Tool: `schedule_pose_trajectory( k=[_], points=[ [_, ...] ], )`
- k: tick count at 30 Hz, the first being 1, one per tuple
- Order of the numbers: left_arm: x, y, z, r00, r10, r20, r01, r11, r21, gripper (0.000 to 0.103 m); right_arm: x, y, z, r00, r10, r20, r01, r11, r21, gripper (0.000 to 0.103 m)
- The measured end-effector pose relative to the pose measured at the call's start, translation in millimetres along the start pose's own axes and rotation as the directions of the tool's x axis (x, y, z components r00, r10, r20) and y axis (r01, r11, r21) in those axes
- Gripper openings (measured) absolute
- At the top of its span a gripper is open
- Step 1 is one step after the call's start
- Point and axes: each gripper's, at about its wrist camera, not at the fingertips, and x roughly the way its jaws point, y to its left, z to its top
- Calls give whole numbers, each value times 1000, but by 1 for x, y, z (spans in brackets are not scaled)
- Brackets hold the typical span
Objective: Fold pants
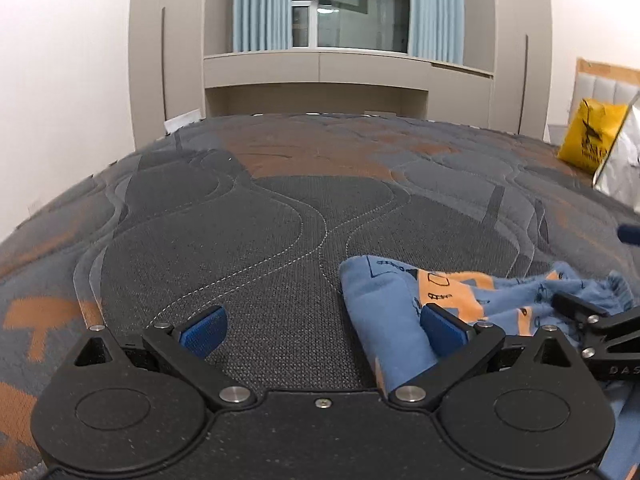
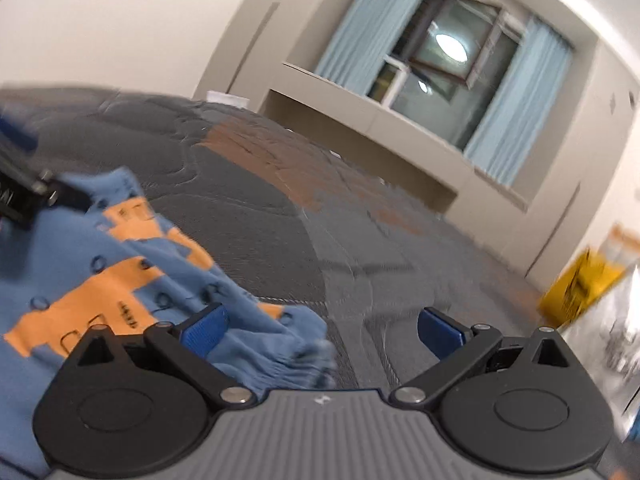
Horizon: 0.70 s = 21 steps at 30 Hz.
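Observation:
Blue pants with orange patches (image 1: 400,304) lie bunched on the dark quilted mattress (image 1: 260,216). My left gripper (image 1: 322,330) is open and low over the mattress; its right pad (image 1: 442,330) touches the pants' left edge. The right gripper shows at that view's right edge (image 1: 592,320). In the right wrist view, which is blurred, the pants (image 2: 120,272) lie at the left, their ribbed edge between my open right gripper's (image 2: 320,330) fingers. The left gripper shows at the far left (image 2: 24,192).
A yellow bag (image 1: 588,140) and a white plastic bag (image 1: 620,164) stand at the mattress's far right; the yellow bag also shows in the right wrist view (image 2: 580,288). Beige cabinets (image 1: 320,68), a window and light blue curtains lie beyond the far edge.

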Motion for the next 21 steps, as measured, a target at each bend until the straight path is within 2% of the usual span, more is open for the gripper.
schedule_pose_trajectory(
  k=[5, 11, 16, 19, 21],
  points=[
    [-14, -5, -1, 999, 39, 18, -38, 999, -5, 102, -25, -13, -2, 999, 1, 46, -3, 999, 36, 103],
    [-40, -17, -2, 998, 50, 44, -50, 999, -5, 102, -81, -16, -8, 993, 40, 108, -52, 992, 111, 103],
    [-58, -30, -12, 999, 34, 41, -35, 999, 18, 102, -93, -4, -20, 997, 57, 60, -64, 990, 125, 103],
    [-53, -33, -26, 999, 51, 16, -51, 998, 26, 102, -90, -1, -35, 999, 38, -7, -37, 991, 127, 103],
    [-48, -30, -36, 998, 57, -6, -57, 998, 6, 103, -93, -2, -41, 999, 34, -15, -31, 989, 146, 103]
  ],
)
